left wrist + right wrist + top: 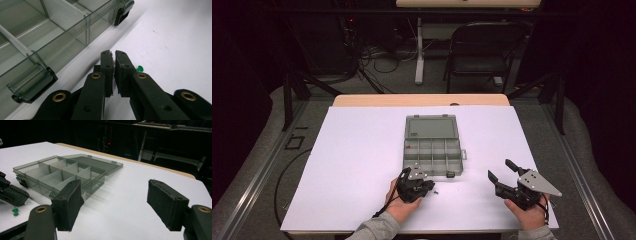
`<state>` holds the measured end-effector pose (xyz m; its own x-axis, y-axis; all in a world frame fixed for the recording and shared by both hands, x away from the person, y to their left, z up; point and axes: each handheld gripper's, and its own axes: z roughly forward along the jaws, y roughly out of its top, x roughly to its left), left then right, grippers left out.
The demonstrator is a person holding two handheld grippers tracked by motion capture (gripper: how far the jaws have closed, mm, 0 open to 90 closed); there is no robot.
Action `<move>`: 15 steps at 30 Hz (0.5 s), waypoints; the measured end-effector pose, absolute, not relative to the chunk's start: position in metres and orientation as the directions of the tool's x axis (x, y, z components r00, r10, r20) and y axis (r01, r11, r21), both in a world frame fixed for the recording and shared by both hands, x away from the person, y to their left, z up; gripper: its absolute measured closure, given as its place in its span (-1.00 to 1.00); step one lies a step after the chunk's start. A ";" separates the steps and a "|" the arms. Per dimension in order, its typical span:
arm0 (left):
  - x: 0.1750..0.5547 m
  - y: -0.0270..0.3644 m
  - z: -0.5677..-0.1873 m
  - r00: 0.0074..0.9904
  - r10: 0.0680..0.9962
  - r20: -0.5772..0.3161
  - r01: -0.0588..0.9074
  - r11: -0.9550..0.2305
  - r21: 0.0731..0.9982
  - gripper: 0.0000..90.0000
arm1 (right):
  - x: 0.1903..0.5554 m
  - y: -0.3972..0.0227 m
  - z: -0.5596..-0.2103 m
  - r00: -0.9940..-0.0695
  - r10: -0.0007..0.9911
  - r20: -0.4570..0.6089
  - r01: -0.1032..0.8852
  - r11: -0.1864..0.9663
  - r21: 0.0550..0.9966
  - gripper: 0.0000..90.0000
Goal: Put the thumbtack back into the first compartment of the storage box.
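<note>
A clear grey compartment box [432,150] lies open mid-table, its lid [430,126] folded back; a small red item [408,146] sits in a left compartment. My left gripper [430,186] rests on the white sheet just in front of the box's near wall [62,42]. Its jaws stand almost together, and a small pale thing [113,60] looks pinched at the tips of the left gripper [112,53]. A green pushpin [140,68] lies just outside one jaw; the pushpin [15,211] rests on the sheet. My right gripper [115,205] is held wide open and empty to the right of the box [62,173].
White paper [362,165] covers the table [422,99], with free room left and right of the box. The box's latches [120,15] stick out toward my left gripper. A folding chair [484,50], cables and a table leg stand on the floor beyond the far edge.
</note>
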<state>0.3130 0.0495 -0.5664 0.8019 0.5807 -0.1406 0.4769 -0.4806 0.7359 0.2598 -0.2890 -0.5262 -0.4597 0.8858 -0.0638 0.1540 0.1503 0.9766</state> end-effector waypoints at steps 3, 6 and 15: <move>0.313 0.049 -0.567 0.800 0.582 -0.148 0.482 -0.475 0.737 0.90 | 0.260 -0.289 -0.526 -0.458 0.887 -0.061 0.155 0.147 0.977 -0.39; 0.313 0.050 -0.567 0.800 0.581 -0.150 0.482 -0.474 0.736 0.90 | 0.260 -0.289 -0.526 -0.458 0.887 -0.061 0.155 0.147 0.977 -0.39; 0.315 0.051 -0.566 0.796 0.579 -0.177 0.500 -0.464 0.731 0.90 | 0.260 -0.289 -0.527 -0.456 0.888 -0.062 0.157 0.148 0.976 -0.39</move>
<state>0.3153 0.0513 -0.5663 0.7963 0.5785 -0.1768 0.4996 -0.4641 0.7315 0.2605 -0.2891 -0.5266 -0.4559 0.8879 -0.0618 0.1566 0.1484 0.9764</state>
